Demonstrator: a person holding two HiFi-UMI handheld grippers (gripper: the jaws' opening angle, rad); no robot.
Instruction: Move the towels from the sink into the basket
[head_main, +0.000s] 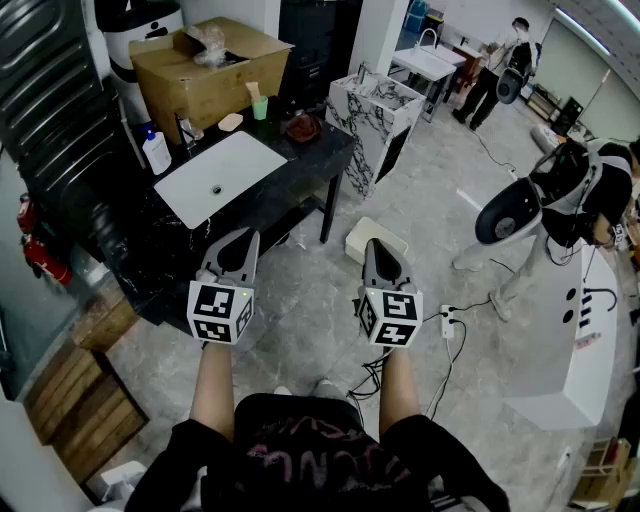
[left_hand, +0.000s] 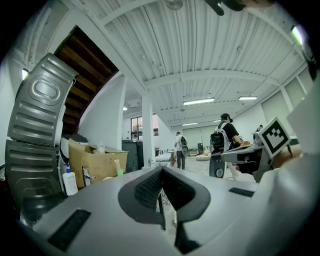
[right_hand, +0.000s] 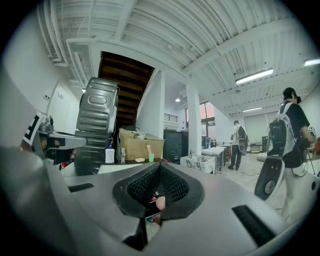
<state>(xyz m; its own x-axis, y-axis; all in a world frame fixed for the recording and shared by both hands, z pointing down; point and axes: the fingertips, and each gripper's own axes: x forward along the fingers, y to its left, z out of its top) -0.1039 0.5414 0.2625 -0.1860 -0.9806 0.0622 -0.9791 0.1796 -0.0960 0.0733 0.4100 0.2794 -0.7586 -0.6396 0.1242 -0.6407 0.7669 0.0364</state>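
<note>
The white sink (head_main: 215, 178) is set in a black counter (head_main: 300, 160) at the upper left; its basin looks bare and I see no towel in it. A pale container (head_main: 358, 238) stands on the floor, partly hidden behind my right gripper; I cannot tell whether it is the basket. Both grippers are held level over the grey floor in front of the counter. My left gripper (head_main: 238, 240) (left_hand: 161, 170) is shut with nothing between its jaws. My right gripper (head_main: 380, 247) (right_hand: 160, 166) also has its jaws together, empty.
A cardboard box (head_main: 205, 60), a soap bottle (head_main: 155, 152), a green cup (head_main: 260, 107) and a dark bowl (head_main: 302, 127) sit round the sink. A marble-patterned stand (head_main: 375, 110) is beyond the counter. A white robot (head_main: 560, 190), floor cables (head_main: 445, 322) and wooden crates (head_main: 70, 390) flank me.
</note>
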